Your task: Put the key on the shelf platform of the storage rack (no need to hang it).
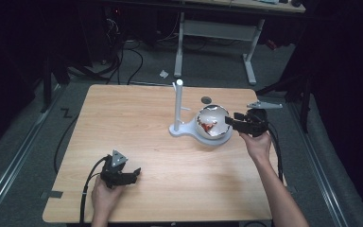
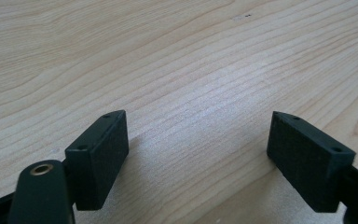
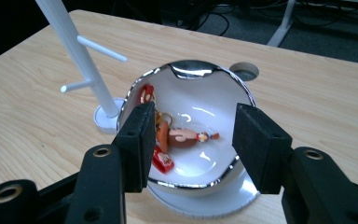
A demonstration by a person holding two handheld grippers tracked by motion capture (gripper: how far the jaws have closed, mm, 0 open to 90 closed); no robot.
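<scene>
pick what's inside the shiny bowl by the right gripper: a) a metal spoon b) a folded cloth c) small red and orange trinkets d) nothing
c, the right gripper view shows small red and orange trinkets lying on the white inside of the bowl, with the right gripper open just above its near rim.

Overhead light on table (image 1: pixel 137 142); room around table near black. Glare on bowl (image 3: pixel 191 70) rim, bright spots inside bowl. Soft shadows on table beneath left gripper (image 2: pixel 198 158) jaws. High view soft, slightly grainy; near jaws in gripper views slightly blurred.
</scene>
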